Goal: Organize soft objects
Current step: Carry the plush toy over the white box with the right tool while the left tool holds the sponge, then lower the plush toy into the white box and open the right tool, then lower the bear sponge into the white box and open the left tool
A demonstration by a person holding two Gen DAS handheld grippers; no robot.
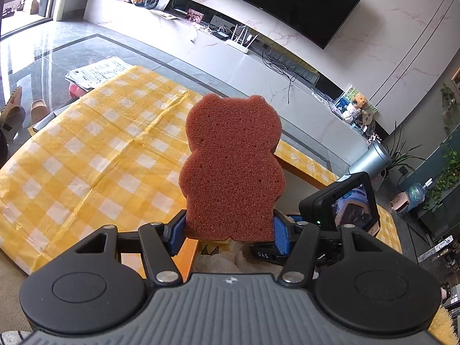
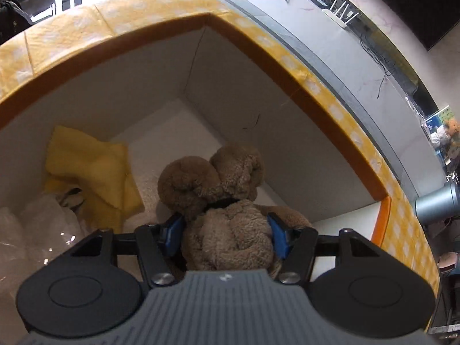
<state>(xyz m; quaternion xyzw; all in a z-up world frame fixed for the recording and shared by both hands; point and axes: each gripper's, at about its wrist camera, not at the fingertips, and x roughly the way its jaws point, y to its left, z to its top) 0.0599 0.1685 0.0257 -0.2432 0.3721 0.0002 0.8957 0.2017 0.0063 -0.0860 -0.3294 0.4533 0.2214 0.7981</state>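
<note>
A reddish-brown bear-shaped sponge (image 1: pixel 231 169) stands upright in my left gripper (image 1: pixel 228 230), whose blue pads (image 1: pixel 280 235) press on its lower sides, above the yellow checked tablecloth (image 1: pixel 86 155). My right gripper (image 2: pixel 227 234) is shut on a brown plush bear (image 2: pixel 227 201), pads on both sides of its body, head pointing away. It hangs inside a white box with an orange rim (image 2: pixel 290 66). A yellow cloth (image 2: pixel 92 169) lies on the box floor to the left of the bear. The other gripper's camera (image 1: pixel 342 204) shows at the right in the left wrist view.
Clear plastic wrapping (image 2: pixel 34 230) fills the box's near left corner. The box walls stand close around the plush bear. Beyond the table are a white TV cabinet (image 1: pixel 230 46) with a router, a wall television, papers (image 1: pixel 97 72) on the floor and slippers at the left.
</note>
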